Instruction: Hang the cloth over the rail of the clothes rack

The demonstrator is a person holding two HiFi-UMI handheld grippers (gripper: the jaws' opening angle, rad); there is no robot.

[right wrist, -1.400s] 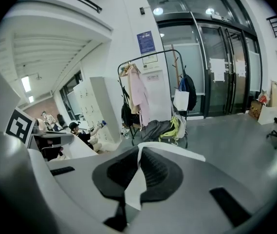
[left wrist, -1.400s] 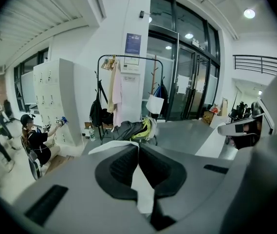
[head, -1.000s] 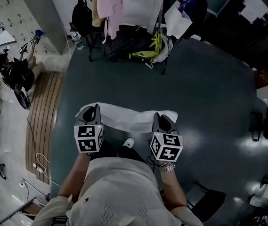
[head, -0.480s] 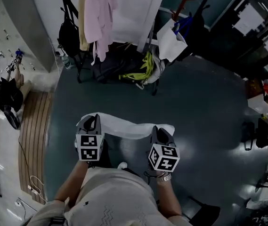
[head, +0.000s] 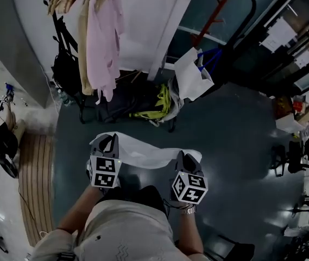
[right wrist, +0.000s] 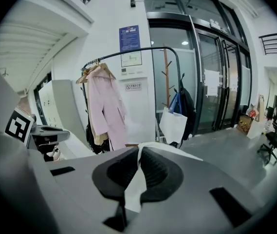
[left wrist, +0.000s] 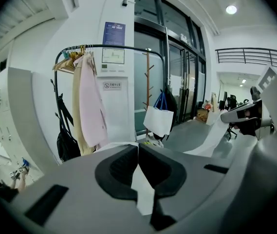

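A white cloth (head: 143,154) hangs stretched between my two grippers at chest height above the dark floor. My left gripper (head: 109,141) is shut on its left corner, and a strip of cloth (left wrist: 141,189) shows pinched between the jaws. My right gripper (head: 185,158) is shut on the right corner, with cloth (right wrist: 132,186) clamped between its pads. The clothes rack stands ahead. Its black curved rail (left wrist: 114,47) (right wrist: 133,49) is higher than both grippers and some way off. Hangers and garments fill the rail's left end.
A pink garment (head: 102,42) and a beige one hang on the rack, beside a black backpack (head: 67,72). Bags (head: 138,105) lie under the rack. A white tote (head: 192,72) hangs on a wooden coat stand (head: 219,10). Glass doors stand behind, office chairs (head: 290,156) at right.
Both grippers have carried the stretched cloth forward toward the rack. The rack and its hanging clothes now look larger and closer in the head view. The grip on the cloth is unchanged.
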